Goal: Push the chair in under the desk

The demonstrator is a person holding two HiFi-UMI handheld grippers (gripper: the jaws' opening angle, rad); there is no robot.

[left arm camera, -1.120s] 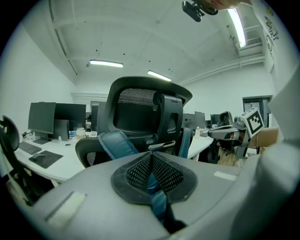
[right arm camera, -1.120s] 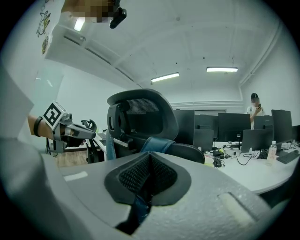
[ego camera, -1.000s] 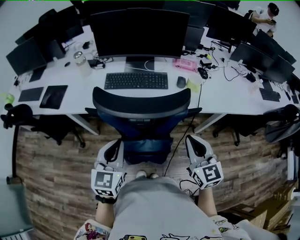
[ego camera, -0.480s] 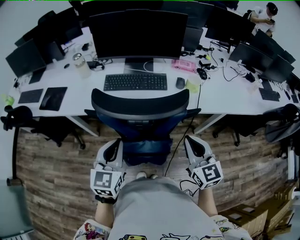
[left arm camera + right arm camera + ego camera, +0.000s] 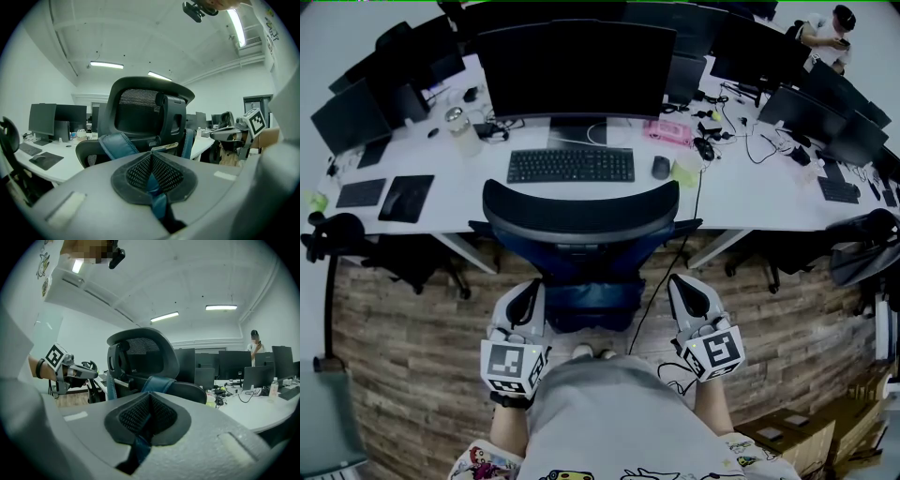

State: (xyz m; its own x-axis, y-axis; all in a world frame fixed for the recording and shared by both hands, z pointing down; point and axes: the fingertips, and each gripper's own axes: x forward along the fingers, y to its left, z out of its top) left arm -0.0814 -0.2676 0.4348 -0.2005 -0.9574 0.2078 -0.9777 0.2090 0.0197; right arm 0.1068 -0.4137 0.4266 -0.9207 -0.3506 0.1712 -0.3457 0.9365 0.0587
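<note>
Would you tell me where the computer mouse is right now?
In the head view, the mouse sits on the desk, just right of the keyboard.

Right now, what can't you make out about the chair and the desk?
- Base and wheels of the chair: head view, hidden beneath its backrest and seat.
- Space under the desk: head view, covered by the desktop.
- Lettering on the keyboard: head view, too small.

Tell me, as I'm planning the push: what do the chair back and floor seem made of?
Chair back: black mesh, weave visible, in a matte frame, probably plastic. Floor: matte wood-look planks with visible seams; wood or laminate, can't tell.
</note>
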